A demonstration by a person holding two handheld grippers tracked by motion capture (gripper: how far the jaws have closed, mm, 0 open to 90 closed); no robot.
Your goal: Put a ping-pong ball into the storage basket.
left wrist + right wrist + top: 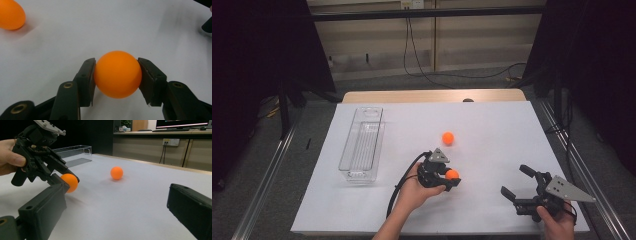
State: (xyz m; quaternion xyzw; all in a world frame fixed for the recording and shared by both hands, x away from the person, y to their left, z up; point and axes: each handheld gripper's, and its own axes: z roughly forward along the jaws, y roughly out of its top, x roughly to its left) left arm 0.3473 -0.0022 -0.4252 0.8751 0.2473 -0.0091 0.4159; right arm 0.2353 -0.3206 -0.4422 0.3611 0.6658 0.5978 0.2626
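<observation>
Your left gripper (447,176) pinches an orange ball (117,74), one jaw on each side, contact at about the ball's widest line. The ball sits low, touching or just above the white table cover (492,130); you cannot tell which from the gripper view. Using the clear bin (361,145) as landmark: the held ball is well to the bin's right and a bit nearer you than its near end.

Risks, as a judgement:
- Smooth round ball between flat pads. If the squeeze slackens or the contact drifts off the widest line, it likely squirts out and rolls.
- A quick swing toward the bin could shake it loose; a drop from height would bounce it out.
- The bin is narrow and long, so release off its centre line could clip the rim.
- The second orange ball (448,138) lies loose, right of the bin and farther from you than the held one. A low sweep may knock it away.

Pose: your left hand (419,189) wraps the gripper body from behind, jaws pointing right, away from the bin. Your right gripper (516,182) rests far right of the bin, jaws spread wide, holding nothing.
</observation>
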